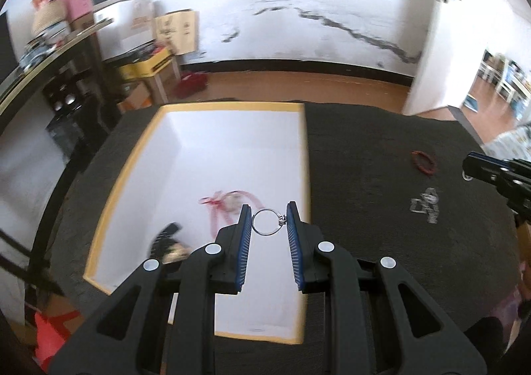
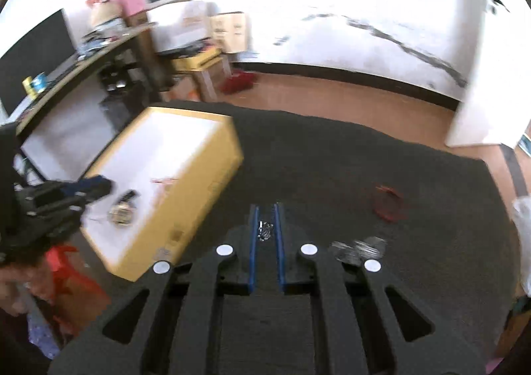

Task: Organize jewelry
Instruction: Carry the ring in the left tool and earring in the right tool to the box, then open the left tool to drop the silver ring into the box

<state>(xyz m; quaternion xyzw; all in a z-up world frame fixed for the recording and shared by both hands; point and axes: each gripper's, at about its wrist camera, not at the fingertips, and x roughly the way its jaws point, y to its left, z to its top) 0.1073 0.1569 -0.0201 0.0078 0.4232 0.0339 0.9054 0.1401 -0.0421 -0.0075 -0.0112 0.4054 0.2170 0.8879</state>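
My left gripper [image 1: 267, 220] is shut on a silver ring [image 1: 265, 222], held between its blue pads over the white inside of the yellow-rimmed box [image 1: 132, 155]. A pink ribbon piece [image 1: 229, 200] and a dark watch-like piece [image 1: 166, 238] lie in the box. My right gripper [image 2: 266, 225] is shut on a small silver jewelry piece [image 2: 265, 230] above the black cloth, right of the box [image 2: 186, 205]. A red bracelet [image 1: 423, 162] lies on the cloth and also shows in the right wrist view [image 2: 386, 202]. A silver chain [image 1: 426, 205] lies near it.
The black cloth [image 1: 365, 155] covers the table. More silver pieces [image 2: 360, 250] lie beside my right gripper. A dark shelf [image 1: 66, 76] with boxes stands at the left. Wooden floor and a white wall lie beyond the table's far edge.
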